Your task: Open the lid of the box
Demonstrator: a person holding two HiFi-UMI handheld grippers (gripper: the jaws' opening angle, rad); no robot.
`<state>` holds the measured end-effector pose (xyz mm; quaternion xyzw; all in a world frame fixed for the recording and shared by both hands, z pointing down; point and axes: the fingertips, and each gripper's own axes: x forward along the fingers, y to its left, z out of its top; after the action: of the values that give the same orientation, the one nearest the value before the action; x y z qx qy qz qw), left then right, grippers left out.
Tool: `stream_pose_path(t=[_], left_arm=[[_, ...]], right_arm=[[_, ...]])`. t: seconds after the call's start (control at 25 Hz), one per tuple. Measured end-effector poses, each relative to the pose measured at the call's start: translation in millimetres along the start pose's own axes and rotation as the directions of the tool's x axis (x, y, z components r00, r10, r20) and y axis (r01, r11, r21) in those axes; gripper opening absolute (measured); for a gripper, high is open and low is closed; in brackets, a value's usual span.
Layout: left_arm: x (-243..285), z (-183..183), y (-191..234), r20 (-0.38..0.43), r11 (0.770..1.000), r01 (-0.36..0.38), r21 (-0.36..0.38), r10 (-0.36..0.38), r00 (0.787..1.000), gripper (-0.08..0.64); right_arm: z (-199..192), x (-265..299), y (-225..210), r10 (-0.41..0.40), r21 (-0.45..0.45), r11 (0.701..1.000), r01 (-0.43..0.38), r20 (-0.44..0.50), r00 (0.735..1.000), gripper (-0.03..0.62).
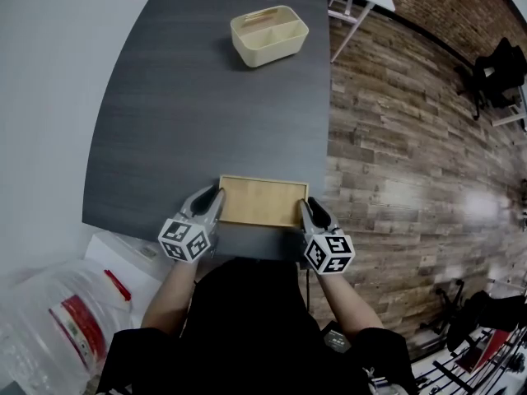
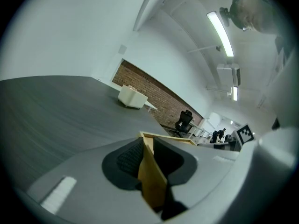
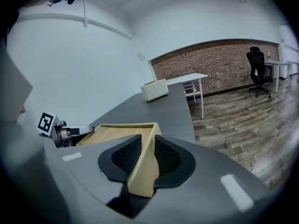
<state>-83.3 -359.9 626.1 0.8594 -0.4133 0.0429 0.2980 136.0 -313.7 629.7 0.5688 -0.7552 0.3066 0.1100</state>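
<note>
A clear jug [image 1: 49,323] with a red label sits at the near left, off the table. The left gripper [image 1: 212,207] is clenched on the left wall of the wooden box [image 1: 262,201], which lies at the table's near edge. The right gripper [image 1: 310,214] straddles the box's right wall, its pads released. A cream caddy [image 1: 268,34] stands well apart at the far end of the dark grey table [image 1: 198,122]. Further right are a plank floor [image 1: 395,155], a black chair [image 1: 499,71] and a brick wall [image 1: 445,11].
</note>
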Motion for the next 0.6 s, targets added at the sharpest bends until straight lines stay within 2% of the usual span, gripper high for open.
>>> stream_pose_path(t=[0.24, 0.4, 0.6], left_arm=[[-1, -3, 5, -0.004, 0.998, -0.016, -0.060, 0.016, 1.000, 0.069], [-2, 0, 8, -0.003, 0.997, -0.039, -0.068, 0.039, 0.999, 0.069], [-3, -2, 13, -0.010, 0.994, -0.070, -0.079, 0.069, 0.998, 0.081]], right_arm=[[-3, 2, 2, 0.041, -0.011, 0.999, -0.042, -0.026, 0.999, 0.081], [-2, 3, 2, 0.069, 0.024, 0.997, -0.068, -0.030, 0.997, 0.083], [-3, 3, -4, 0.077, 0.012, 0.997, -0.076, -0.060, 0.995, 0.083]])
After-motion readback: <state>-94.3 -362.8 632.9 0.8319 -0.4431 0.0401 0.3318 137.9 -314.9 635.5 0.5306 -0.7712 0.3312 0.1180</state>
